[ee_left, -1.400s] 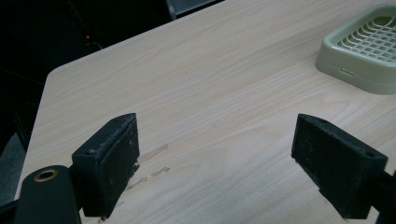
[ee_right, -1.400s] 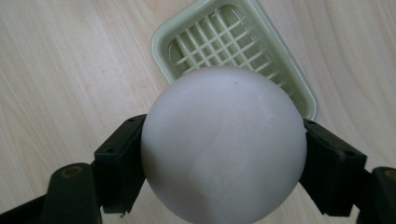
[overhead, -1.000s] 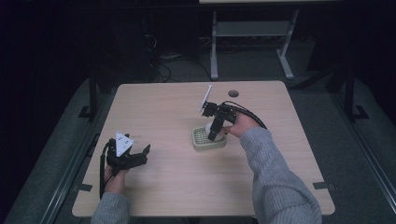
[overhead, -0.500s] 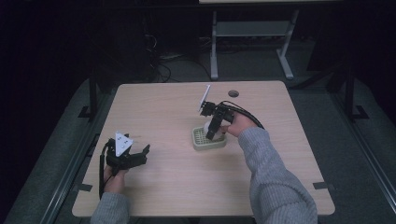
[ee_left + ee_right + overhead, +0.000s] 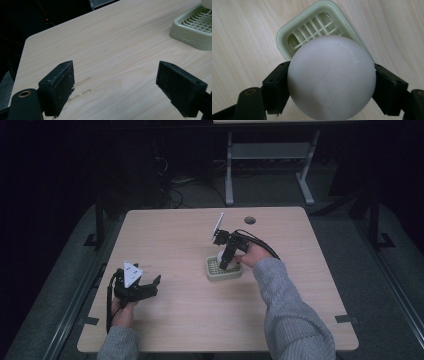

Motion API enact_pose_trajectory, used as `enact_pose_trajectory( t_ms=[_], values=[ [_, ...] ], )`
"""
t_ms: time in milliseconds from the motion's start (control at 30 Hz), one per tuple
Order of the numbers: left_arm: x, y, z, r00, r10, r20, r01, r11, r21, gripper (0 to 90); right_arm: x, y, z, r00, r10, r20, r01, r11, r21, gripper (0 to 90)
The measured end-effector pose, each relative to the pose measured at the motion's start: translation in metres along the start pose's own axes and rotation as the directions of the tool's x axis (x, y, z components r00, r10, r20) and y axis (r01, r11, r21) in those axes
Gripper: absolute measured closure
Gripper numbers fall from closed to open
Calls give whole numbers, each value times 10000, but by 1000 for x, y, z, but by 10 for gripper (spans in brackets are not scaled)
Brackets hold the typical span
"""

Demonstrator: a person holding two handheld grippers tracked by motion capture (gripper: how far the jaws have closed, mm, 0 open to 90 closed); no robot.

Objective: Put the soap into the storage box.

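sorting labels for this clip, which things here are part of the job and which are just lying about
In the job: white ball, clamped in the right gripper; pale green slotted tray beneath it.
Lying about: left gripper, open and idle over bare table; round hole in the tabletop.

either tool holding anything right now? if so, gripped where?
The right tool clamps a white ball across its widest part, one jaw on each side, above the green slotted tray. The left tool is open, holding nothing.

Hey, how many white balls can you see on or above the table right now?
1. The white ball is clamped in the right gripper, directly above the pale green tray near the table's middle. The ball covers part of the tray, so something could be hidden.
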State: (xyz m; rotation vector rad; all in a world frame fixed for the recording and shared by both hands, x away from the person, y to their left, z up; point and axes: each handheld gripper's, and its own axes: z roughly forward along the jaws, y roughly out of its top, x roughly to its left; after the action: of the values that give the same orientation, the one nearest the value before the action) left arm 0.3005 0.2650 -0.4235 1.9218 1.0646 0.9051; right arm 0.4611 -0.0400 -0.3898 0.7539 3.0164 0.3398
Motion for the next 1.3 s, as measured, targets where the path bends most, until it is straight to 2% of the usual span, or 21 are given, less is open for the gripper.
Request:
enact_pose_trajectory(
  t_ms=[967, 1300],
  values=[
    [-1, 0, 1, 10000, -63, 50, 63, 10000, 3, 149, -5, 1, 28, 9987, 499, 102, -500, 9986, 181, 231],
    [-2, 0, 0, 10000, -31, 15, 31, 10000, 14, 148, -4, -2, 27, 9978, 642, 162, -643, 9979, 93, 227]
  ],
)
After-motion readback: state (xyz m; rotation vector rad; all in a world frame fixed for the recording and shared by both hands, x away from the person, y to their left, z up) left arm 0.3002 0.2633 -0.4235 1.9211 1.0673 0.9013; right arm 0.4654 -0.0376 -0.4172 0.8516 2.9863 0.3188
